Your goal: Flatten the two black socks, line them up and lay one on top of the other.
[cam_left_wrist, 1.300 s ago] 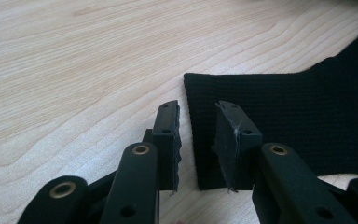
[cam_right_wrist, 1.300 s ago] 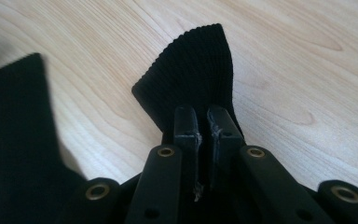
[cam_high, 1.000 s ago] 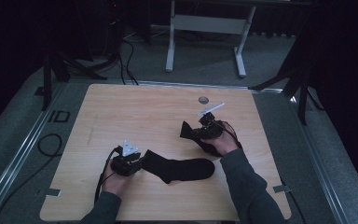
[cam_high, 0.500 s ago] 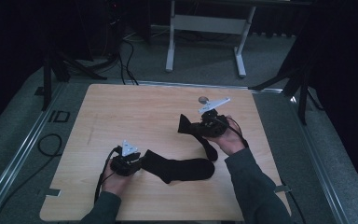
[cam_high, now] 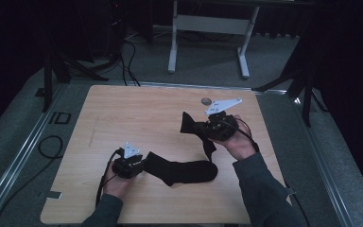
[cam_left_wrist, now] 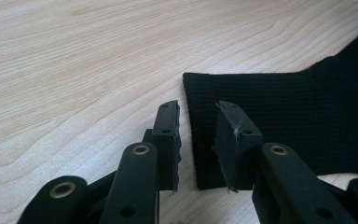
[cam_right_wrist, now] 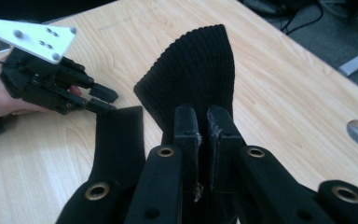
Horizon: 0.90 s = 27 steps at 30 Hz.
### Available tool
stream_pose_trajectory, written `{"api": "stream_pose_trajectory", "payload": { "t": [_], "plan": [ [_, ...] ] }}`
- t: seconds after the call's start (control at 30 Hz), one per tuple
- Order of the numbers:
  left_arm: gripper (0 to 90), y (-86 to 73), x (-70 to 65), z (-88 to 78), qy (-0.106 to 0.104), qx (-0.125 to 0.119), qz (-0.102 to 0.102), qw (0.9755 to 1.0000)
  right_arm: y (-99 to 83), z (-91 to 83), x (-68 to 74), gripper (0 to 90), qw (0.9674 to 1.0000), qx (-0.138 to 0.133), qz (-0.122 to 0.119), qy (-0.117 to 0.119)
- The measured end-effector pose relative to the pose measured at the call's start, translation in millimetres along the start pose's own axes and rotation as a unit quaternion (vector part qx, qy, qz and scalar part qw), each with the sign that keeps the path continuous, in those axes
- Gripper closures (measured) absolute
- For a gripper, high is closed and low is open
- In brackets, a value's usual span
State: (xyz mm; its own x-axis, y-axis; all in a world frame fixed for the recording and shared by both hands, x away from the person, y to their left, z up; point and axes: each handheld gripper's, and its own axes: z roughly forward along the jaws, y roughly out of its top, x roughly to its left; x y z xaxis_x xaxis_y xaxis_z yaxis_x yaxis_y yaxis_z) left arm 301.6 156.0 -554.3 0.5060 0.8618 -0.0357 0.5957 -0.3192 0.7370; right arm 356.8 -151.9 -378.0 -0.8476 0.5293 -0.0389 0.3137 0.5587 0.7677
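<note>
A second sock [cam_high: 196,128] is pinched in the right gripper [cam_high: 207,128], above the flat sock [cam_high: 182,170]; its cuff edge lies between the open left gripper [cam_left_wrist: 196,140] jaws, unclamped.

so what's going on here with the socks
A person at a wooden table works with a gripper in each hand and two black socks. The right gripper is shut on one sock and holds it up off the table. The left gripper is open, low on the table, its jaws on either side of the edge of the other sock, which lies flat.
</note>
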Motion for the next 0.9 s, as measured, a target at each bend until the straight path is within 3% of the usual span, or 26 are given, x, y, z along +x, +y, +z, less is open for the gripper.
{"api": "stream_pose_trajectory", "payload": {
  "t": [0.57, 0.7, 0.9],
  "plan": [
    [70.3, -0.2, -0.9, 0.7, 0.0, 0.0, 0.0, 1.0, -12.8, -34.2, 15.8, 83.8, 0.9998, -0.02, -0.006, 0.004],
    [70.3, -0.2, -1.4, 1.5, -0.001, 0.003, 0.003, 1.0, -17.0, -32.4, 18.5, 83.8, 0.9998, -0.018, -0.002, 0.009],
    [70.3, -0.3, -1.4, 1.5, -0.001, 0.003, 0.002, 1.0, -25.1, -12.1, 24.2, 83.8, 0.9995, -0.008, 0.016, 0.026]
  ]
}}
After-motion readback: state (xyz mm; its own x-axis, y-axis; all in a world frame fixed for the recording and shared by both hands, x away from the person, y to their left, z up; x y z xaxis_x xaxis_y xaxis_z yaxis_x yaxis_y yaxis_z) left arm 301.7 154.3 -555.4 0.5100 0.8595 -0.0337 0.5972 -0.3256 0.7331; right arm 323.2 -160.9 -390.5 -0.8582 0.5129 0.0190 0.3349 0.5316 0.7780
